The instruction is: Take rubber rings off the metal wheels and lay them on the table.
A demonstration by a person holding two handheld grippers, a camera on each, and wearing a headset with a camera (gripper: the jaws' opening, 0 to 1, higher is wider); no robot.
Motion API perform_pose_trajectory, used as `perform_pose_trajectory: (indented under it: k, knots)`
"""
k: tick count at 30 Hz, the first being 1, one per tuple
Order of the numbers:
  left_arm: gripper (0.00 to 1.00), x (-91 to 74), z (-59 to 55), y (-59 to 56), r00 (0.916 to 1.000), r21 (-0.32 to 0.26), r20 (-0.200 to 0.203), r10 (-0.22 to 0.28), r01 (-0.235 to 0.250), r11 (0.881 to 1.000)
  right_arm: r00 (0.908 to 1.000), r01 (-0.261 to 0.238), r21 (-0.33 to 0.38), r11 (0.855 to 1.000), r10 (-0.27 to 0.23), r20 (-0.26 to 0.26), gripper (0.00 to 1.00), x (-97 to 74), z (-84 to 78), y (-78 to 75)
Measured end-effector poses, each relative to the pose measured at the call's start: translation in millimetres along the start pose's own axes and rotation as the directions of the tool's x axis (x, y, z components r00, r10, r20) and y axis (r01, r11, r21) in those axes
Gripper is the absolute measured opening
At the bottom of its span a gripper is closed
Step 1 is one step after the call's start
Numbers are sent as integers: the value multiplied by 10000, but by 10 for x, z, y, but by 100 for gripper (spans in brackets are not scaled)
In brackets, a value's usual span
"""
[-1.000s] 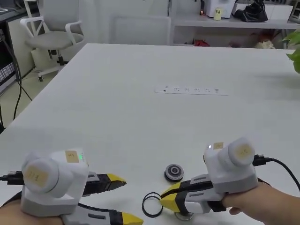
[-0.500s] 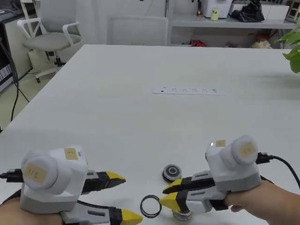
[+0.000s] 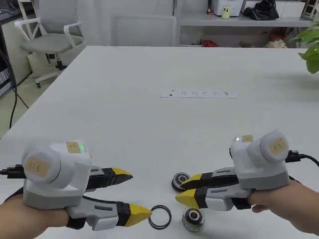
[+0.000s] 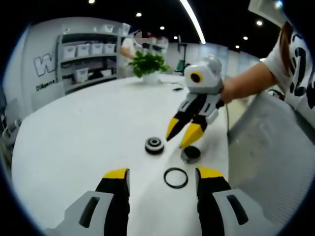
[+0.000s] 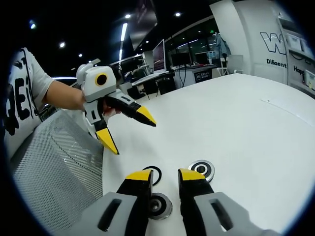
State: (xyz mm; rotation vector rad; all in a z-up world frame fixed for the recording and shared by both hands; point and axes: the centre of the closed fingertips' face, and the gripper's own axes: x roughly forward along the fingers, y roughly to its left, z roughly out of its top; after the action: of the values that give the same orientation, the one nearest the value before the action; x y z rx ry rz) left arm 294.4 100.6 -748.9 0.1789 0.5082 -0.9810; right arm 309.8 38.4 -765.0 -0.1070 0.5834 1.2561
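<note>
A loose black rubber ring (image 3: pixel 160 217) lies flat on the white table (image 3: pixel 149 124). Right of it stands a bare metal wheel (image 3: pixel 193 219), and a second wheel (image 3: pixel 179 180) with its black ring still on sits just beyond. My right gripper (image 3: pixel 180 191) hovers over that second wheel, open by a small gap with nothing between its fingers. My left gripper (image 3: pixel 135 194) is open wide, its lower fingertip close to the loose ring. In the left gripper view the ring (image 4: pixel 175 177) lies just ahead of my left gripper (image 4: pixel 163 174). The right gripper view has the ringed wheel (image 5: pixel 202 168) beside my right gripper (image 5: pixel 165 175).
A white power strip (image 3: pixel 197 93) lies at mid-table. An office chair (image 3: pixel 47 40) stands off the far left corner, shelves run along the back, and a green plant (image 3: pixel 309 45) sits at the right edge. The table's near edge is just below both grippers.
My right gripper has lifted off the bare wheel and drawn back to the right, uncovering it. My left gripper has edged nearer the loose ring. The head camera tilted slightly.
</note>
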Motion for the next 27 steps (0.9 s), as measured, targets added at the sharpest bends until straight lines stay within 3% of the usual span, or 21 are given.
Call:
perform_pose_trajectory:
  k: [15,27]
  knots:
    - [54,160,152,113,9998,134,118,-157,156,9998,9963,831,-5,9965,-830,234,23,-188,12,-313]
    - [52,333,205,155,9993,108,147,-352,350,9993,9941,1080,-29,9941,-1080,53,24,-177,-96,-444]
